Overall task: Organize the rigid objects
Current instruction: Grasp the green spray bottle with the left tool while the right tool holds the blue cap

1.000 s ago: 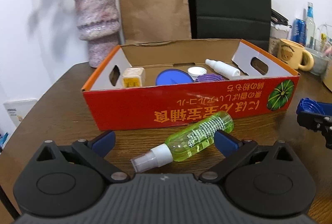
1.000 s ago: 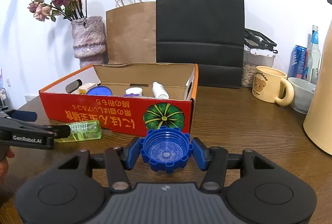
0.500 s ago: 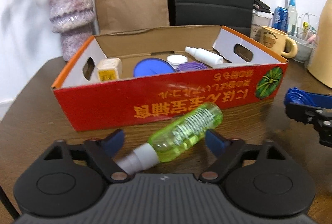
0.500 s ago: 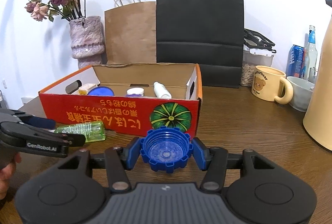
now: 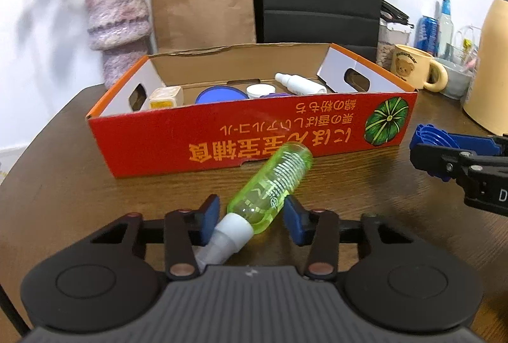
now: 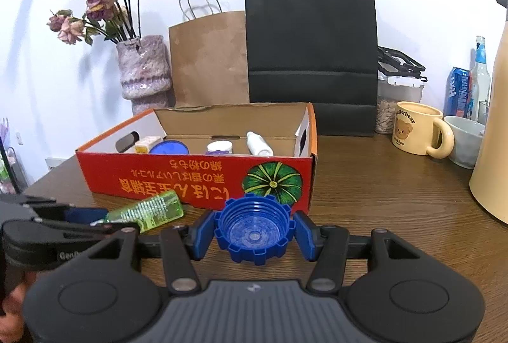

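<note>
My left gripper (image 5: 250, 217) is shut on a green spray bottle (image 5: 273, 184) with a white cap, held tilted above the table just in front of the red cardboard box (image 5: 254, 133). The bottle also shows in the right wrist view (image 6: 149, 211). My right gripper (image 6: 252, 235) is shut on a blue ribbed lid (image 6: 252, 228), held in front of the box's right end (image 6: 279, 184). The box holds a blue disc (image 5: 220, 95), a white jar, a white bottle (image 5: 300, 84) and a small yellow box (image 5: 165, 97).
Behind the box stand a purple vase (image 6: 144, 70) with dried flowers, a brown paper bag (image 6: 209, 57) and a black paper bag (image 6: 311, 54). To the right are a bear mug (image 6: 416, 133), a bowl, cans and a tall cream jug (image 6: 492, 152).
My left gripper has closed on the green bottle and lifted it off the table, tilting it up. My right gripper has held the blue lid and drifted slightly toward the box.
</note>
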The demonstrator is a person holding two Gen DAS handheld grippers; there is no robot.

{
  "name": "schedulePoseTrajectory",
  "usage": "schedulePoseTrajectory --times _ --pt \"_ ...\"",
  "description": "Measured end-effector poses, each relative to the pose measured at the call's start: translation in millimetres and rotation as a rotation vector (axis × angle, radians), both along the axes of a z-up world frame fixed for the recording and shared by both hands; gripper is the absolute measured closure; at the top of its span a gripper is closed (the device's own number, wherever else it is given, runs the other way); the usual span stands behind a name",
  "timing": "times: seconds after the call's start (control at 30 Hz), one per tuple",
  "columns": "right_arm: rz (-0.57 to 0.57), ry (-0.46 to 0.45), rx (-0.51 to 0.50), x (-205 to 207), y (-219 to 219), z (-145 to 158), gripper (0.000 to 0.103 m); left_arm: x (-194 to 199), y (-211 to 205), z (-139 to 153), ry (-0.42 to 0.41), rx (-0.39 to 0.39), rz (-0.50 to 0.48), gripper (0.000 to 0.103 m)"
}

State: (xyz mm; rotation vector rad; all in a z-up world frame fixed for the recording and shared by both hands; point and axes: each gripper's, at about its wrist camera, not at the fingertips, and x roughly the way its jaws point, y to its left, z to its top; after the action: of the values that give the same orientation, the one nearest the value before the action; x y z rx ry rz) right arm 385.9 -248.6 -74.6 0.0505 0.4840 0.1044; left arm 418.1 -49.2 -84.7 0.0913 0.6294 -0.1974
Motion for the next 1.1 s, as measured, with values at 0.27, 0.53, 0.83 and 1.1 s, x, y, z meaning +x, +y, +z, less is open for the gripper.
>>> schedulePoseTrajectory --times 0.27,0.53,0.83,1.1 --pt "0.019 -0.011 0.028 -7.5 -3.0 5.3 0.05 -22.1 -7.2 1.6 0.012 -0.046 0.102 0.067" --pt "0.037 -0.002 0.033 -13.1 -1.7 5.4 0.05 -41.1 -19.1 2.9 0.008 -0.029 0.185 0.067" --pt "0.025 0.005 0.048 -16.0 -9.7 4.6 0.05 -40.0 -23.0 3.3 -0.014 -0.009 0.188 0.011" --pt "0.015 0.006 0.052 -15.5 -12.4 4.1 0.05 -17.0 -27.6 0.9 0.014 -0.013 0.204 0.008"
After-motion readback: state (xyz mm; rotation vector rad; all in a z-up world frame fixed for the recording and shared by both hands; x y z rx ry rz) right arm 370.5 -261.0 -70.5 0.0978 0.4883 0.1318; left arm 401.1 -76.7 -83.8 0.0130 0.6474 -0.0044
